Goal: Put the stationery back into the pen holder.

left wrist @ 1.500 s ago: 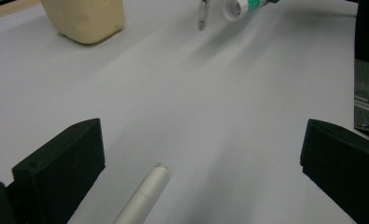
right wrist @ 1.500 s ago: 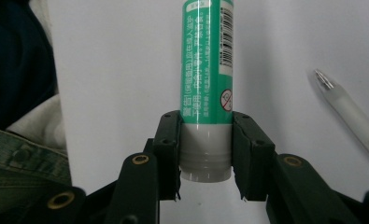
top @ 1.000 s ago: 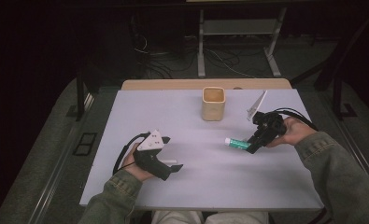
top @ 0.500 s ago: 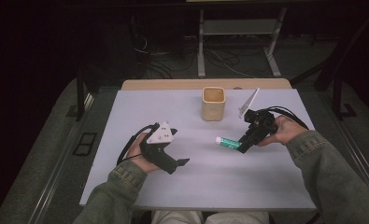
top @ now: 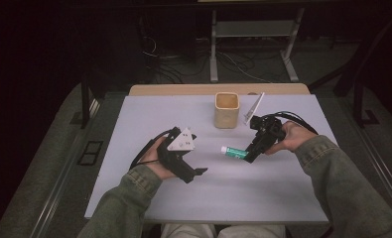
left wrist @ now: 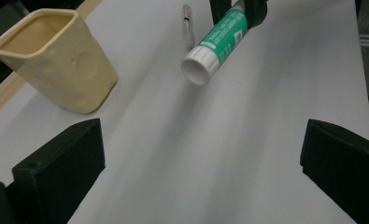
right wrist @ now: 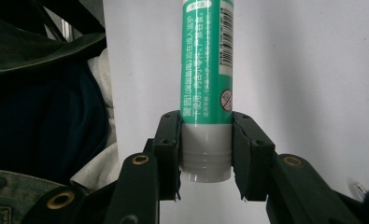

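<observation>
**Glue stick held above the surface**

A green glue stick (top: 234, 152) sits clamped at its grey base in the right tongs (top: 249, 155), lifted off the pale surface (top: 263, 198). Since a second ago it has moved left, toward the left tongs (top: 199, 171), which are spread wide and hold nothing. Its label is partly cropped. Its long axis runs left-right, white cap pointing left, near a beige cup (top: 227, 110).

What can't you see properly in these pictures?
- Inside of the cup: both the high view and the left gripper view look in at a slant, so its bottom is hidden.
- Top of the glue stick: cut off by the upper edge of the right gripper view.
- Its small print: too blurred to read.
- Thin pen-like thing behind the stick: too small and blurred to name.
</observation>
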`<state>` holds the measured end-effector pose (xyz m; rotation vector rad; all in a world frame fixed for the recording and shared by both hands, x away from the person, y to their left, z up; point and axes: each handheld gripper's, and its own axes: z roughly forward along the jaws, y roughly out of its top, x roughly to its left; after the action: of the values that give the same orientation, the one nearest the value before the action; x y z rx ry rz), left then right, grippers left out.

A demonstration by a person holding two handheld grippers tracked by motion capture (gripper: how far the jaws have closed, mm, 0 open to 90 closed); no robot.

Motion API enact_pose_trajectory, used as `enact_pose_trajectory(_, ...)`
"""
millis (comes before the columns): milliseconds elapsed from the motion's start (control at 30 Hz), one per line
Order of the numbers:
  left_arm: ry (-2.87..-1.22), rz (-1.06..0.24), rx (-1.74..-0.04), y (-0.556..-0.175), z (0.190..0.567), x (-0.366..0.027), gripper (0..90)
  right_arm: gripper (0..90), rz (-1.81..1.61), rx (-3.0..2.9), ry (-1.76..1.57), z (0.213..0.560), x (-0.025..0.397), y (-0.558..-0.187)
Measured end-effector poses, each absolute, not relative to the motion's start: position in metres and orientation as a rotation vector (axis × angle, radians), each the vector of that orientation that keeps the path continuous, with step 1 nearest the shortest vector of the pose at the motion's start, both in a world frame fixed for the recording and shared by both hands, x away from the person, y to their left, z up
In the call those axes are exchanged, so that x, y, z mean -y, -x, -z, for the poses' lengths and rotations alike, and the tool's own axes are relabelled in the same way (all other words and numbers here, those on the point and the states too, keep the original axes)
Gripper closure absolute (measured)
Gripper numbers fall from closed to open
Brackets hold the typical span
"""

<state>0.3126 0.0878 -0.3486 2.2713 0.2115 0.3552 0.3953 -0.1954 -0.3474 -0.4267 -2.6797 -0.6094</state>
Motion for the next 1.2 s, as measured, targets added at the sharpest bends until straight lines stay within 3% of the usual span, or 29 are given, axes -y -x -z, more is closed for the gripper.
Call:
enact_pose_trajectory(667, -2.360, -0.373, -0.083, -0.320, 0.349, -0.060, 0.0, 64.8, 0.579, 2.655, 0.375, 0.346, 0.170, -0.399)
enact_pose_trajectory(1200, -2.416, -0.359, 0.003, -0.326, 0.356, -0.042, 13.8, 64.7, 0.537, 2.647, 0.356, 0.351, 0.157, -0.402)
